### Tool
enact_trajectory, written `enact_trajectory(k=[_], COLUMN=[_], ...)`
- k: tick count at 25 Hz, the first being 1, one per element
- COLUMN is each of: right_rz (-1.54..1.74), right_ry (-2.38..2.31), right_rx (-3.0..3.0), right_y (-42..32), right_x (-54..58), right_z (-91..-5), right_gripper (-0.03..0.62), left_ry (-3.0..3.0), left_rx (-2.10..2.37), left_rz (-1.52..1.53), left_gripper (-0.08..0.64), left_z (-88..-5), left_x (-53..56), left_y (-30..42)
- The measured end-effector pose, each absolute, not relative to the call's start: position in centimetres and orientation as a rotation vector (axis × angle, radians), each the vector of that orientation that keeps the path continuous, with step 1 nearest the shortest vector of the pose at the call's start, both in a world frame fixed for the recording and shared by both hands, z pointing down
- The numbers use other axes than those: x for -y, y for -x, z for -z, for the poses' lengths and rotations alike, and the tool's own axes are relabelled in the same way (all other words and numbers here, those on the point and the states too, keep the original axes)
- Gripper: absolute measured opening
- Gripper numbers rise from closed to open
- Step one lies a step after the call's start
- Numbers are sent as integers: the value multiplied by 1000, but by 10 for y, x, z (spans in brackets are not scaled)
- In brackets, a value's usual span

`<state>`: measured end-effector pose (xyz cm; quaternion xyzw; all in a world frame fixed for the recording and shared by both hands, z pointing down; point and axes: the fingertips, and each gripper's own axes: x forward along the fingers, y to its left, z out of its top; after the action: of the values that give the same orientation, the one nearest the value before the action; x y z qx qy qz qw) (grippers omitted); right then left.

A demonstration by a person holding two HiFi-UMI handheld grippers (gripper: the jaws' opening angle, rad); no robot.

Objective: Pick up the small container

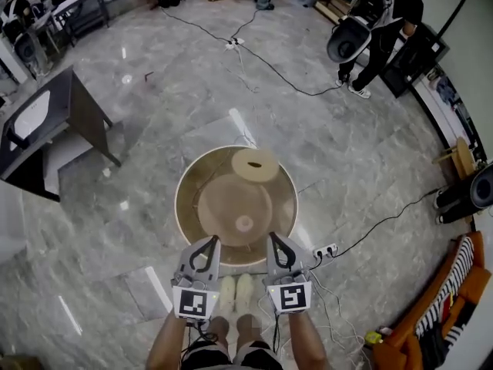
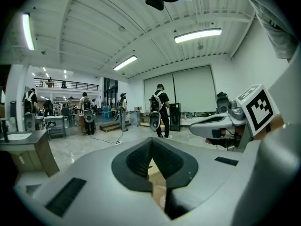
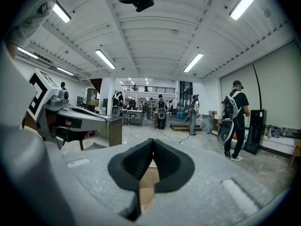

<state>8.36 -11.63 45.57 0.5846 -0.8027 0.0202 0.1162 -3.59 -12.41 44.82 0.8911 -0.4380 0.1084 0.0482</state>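
A round wooden table (image 1: 185,216) stands just ahead of me in the head view. A small round pale container (image 1: 244,223) sits on its near part, and a larger tan oval piece (image 1: 255,163) lies at its far edge. My left gripper (image 1: 212,240) and right gripper (image 1: 272,237) hover side by side over the table's near rim, the container between and a little beyond their tips. Both are shut with nothing in them. In the left gripper view the dark pads (image 2: 141,161) meet at the tip, and the right gripper view shows its pads (image 3: 165,166) closed the same way.
A power strip (image 1: 325,250) with cables lies on the marble floor right of the table. A dark desk (image 1: 46,122) stands at the left, an orange sofa (image 1: 454,299) at the lower right. A person with a backpack (image 1: 381,21) stands far right.
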Motion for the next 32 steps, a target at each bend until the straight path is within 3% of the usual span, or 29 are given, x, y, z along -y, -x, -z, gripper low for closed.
enact_trajectory(k=[17,32], right_rz=[-200,-273], right_ry=[-1531,-1463], right_rx=[2403,2416], right_y=[-83,-84], right_x=[162,168], right_z=[-654,-782], right_gripper=[0,2], left_ry=[-2533,-2473], left_rx=[1390,1380], left_rz=[-405,-463], left_gripper=[17,17], left_z=[-641,-761], left_x=[163,168], left_y=[29,29])
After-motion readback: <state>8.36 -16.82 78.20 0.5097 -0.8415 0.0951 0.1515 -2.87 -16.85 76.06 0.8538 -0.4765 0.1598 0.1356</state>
